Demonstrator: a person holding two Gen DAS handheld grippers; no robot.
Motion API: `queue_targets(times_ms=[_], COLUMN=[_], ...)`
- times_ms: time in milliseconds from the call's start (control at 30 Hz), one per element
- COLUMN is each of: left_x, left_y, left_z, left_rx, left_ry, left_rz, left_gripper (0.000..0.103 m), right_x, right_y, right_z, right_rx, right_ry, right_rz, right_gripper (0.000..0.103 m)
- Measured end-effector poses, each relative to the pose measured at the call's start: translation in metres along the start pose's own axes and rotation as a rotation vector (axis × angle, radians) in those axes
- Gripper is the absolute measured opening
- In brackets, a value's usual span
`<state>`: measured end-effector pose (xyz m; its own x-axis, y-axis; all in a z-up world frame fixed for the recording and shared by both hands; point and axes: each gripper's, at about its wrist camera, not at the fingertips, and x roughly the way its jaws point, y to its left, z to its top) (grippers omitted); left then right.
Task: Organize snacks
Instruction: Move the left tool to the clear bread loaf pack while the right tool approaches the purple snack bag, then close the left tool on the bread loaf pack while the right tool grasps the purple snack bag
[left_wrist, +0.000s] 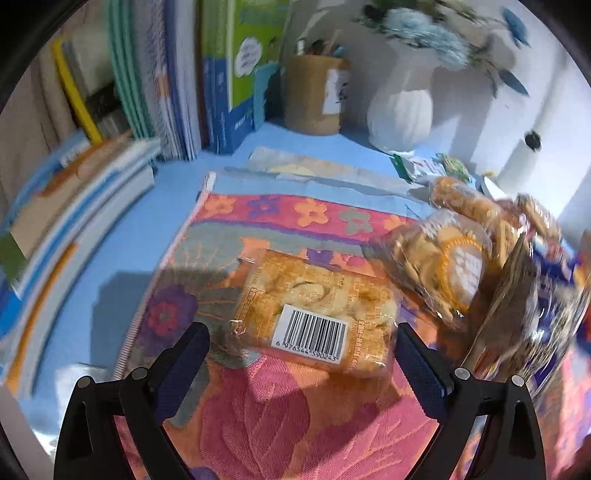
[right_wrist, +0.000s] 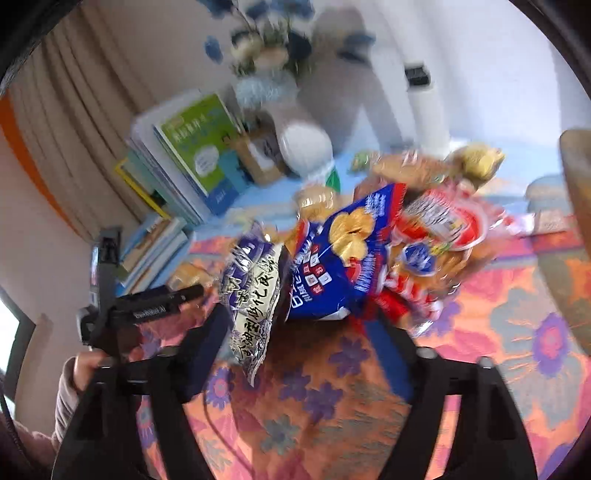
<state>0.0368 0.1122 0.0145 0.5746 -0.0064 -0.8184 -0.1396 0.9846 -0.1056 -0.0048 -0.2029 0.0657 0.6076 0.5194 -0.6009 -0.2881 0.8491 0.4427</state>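
In the left wrist view my left gripper (left_wrist: 303, 332) is open, its fingers on either side of an orange pastry packet with a barcode (left_wrist: 314, 314) lying on the flowered cloth (left_wrist: 295, 417). A clear bag of round crackers (left_wrist: 439, 269) lies to its right. In the right wrist view my right gripper (right_wrist: 299, 325) is open around a purple and white snack bag (right_wrist: 255, 299) and a blue chip bag (right_wrist: 347, 254), which stand tilted in a pile with a red packet (right_wrist: 439, 225). Whether the pads touch the bags is not clear. The left gripper (right_wrist: 147, 310) shows at the left.
Upright books (left_wrist: 184, 74) and a flat stack of books (left_wrist: 74, 206) line the back left. A brown pen holder (left_wrist: 314, 96) and a white vase (left_wrist: 402, 107) stand at the back by the wall. More snack packets (left_wrist: 432, 166) lie on the blue tabletop (left_wrist: 103, 288).
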Motion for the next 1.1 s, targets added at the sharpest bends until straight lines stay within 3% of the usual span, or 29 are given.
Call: queue_targets(times_ms=[67, 133, 233, 300, 367, 500, 600, 667, 767, 867, 900, 933, 967, 1000, 1033, 1100], left_x=[0.004, 0.009, 0.019, 0.022, 0.022, 0.021, 0.021, 0.021, 0.021, 0.023, 0.023, 0.022, 0.021, 0.016, 0.014, 0.014], left_y=[0.0, -0.004, -0.015, -0.022, -0.021, -0.016, -0.014, -0.013, -0.013, -0.018, -0.017, -0.016, -0.015, -0.014, -0.014, -0.014], left_z=[0.003, 0.003, 0.002, 0.001, 0.001, 0.001, 0.001, 0.001, 0.001, 0.001, 0.001, 0.001, 0.001, 0.0, -0.001, -0.001], left_rx=[-0.008, 0.015, 0.07, 0.105, 0.106, 0.088, 0.091, 0.085, 0.087, 0.102, 0.098, 0.093, 0.087, 0.084, 0.083, 0.082], left_ry=[-0.013, -0.014, -0.03, -0.026, -0.029, -0.033, -0.033, -0.034, -0.033, -0.03, -0.032, -0.035, -0.046, -0.069, -0.079, -0.081], left_rz=[-0.028, -0.023, 0.021, 0.052, 0.045, 0.025, 0.029, 0.021, 0.026, 0.048, 0.043, 0.037, 0.033, 0.03, 0.027, 0.021], left_gripper=[0.098, 0.099, 0.102, 0.103, 0.103, 0.103, 0.103, 0.103, 0.103, 0.103, 0.103, 0.102, 0.083, 0.08, 0.079, 0.079], right_x=[0.005, -0.007, -0.028, -0.037, -0.04, -0.045, -0.027, 0.003, 0.057, 0.086, 0.088, 0.089, 0.086, 0.082, 0.079, 0.077], right_y=[-0.003, -0.012, -0.017, -0.004, 0.011, 0.047, 0.07, 0.084, 0.1, 0.105, 0.106, 0.104, 0.103, 0.102, 0.102, 0.105], right_z=[-0.002, -0.011, -0.025, -0.027, -0.024, -0.012, -0.003, 0.002, -0.003, -0.011, -0.014, -0.014, -0.014, -0.015, -0.016, -0.015], right_rx=[0.056, 0.139, 0.242, 0.216, 0.177, -0.001, -0.162, -0.294, -0.536, -0.621, -0.626, -0.616, -0.605, -0.588, -0.579, -0.577], right_ry=[0.026, -0.006, -0.034, -0.05, -0.037, -0.138, -0.153, -0.117, -0.037, -0.007, -0.042, -0.051, -0.052, -0.057, -0.066, -0.086], right_rz=[-0.008, 0.029, 0.0, -0.039, -0.011, -0.066, -0.08, -0.141, -0.341, -0.395, -0.394, -0.387, -0.373, -0.337, -0.316, -0.295], right_gripper=[0.079, 0.079, 0.079, 0.079, 0.079, 0.079, 0.083, 0.085, 0.087, 0.092, 0.087, 0.077, 0.067, 0.05, 0.039, 0.03])
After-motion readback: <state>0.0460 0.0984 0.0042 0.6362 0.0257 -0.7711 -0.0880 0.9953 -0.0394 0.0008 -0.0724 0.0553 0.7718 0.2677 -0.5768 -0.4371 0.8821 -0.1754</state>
